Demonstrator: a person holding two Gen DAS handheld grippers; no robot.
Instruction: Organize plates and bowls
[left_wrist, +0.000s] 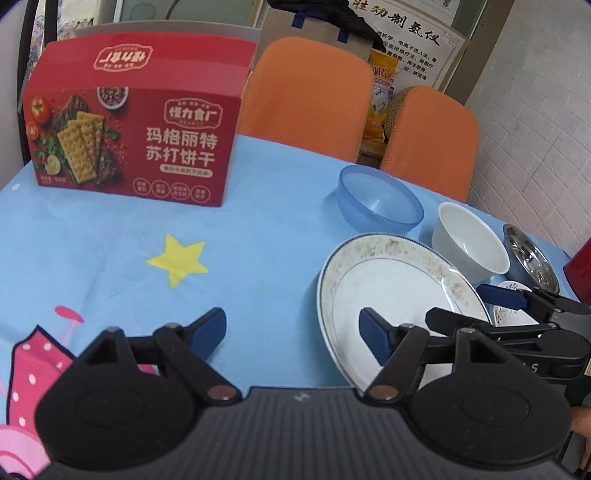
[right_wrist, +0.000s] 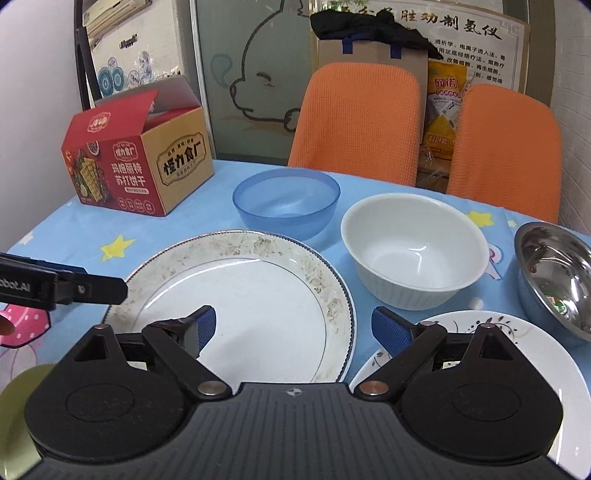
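A large white plate (right_wrist: 243, 295) with a floral rim lies on the blue tablecloth; it also shows in the left wrist view (left_wrist: 388, 291). Behind it stand a blue plastic bowl (right_wrist: 286, 203) (left_wrist: 380, 199) and a white bowl (right_wrist: 413, 251) (left_wrist: 469, 242). A steel bowl (right_wrist: 557, 280) (left_wrist: 530, 262) sits at the right. A smaller patterned plate (right_wrist: 480, 350) (left_wrist: 513, 314) lies at the front right. My right gripper (right_wrist: 293, 330) is open, its jaws standing astride the large plate's right rim. My left gripper (left_wrist: 293, 332) is open and empty beside the large plate's left edge.
A red cracker box (left_wrist: 129, 136) (right_wrist: 136, 166) with open flaps stands at the table's far left. Two orange chairs (right_wrist: 354, 122) (right_wrist: 506, 147) stand behind the table. A red object (left_wrist: 580, 273) is at the right edge. The table's far edge (right_wrist: 480, 199) runs behind the bowls.
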